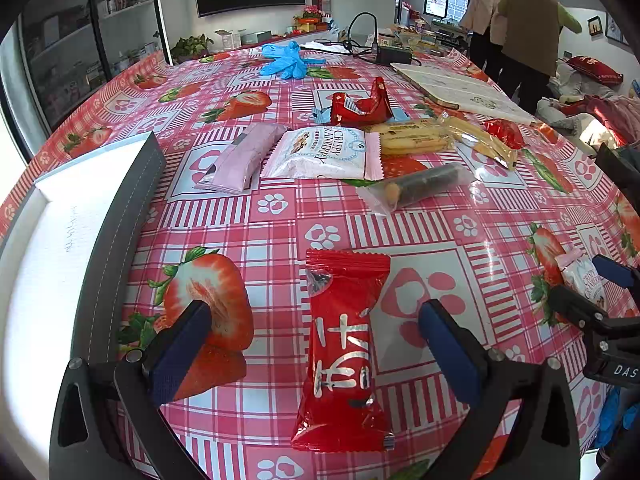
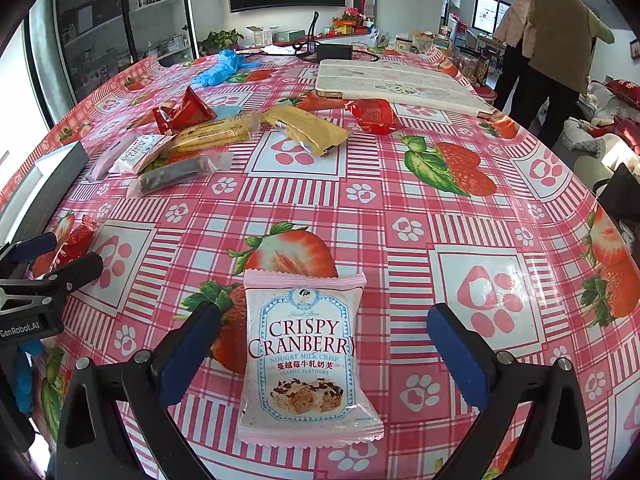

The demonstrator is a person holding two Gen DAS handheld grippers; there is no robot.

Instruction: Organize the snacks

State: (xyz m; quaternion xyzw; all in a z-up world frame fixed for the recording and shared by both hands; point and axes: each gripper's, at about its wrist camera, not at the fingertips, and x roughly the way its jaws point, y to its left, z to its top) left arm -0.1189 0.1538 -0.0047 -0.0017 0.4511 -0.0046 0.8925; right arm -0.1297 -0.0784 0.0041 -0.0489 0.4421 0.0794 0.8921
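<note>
Where frame cuts, red packet [image 1: 340,352] blurs.

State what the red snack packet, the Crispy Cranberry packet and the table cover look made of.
Red snack packet: glossy plastic film; shiny creases, crimped ends.
Crispy Cranberry packet: matte-looking printed film, serrated seal.
Table cover: probably wipeable vinyl; window glare on it.

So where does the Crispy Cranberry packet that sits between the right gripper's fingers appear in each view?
Left wrist view: at the far right edge, the Crispy Cranberry packet shows partly behind the right gripper.
Right wrist view: bottom centre, lying flat between the open fingers.
Shared landmark: the blue gloves near the table's far edge.
</note>
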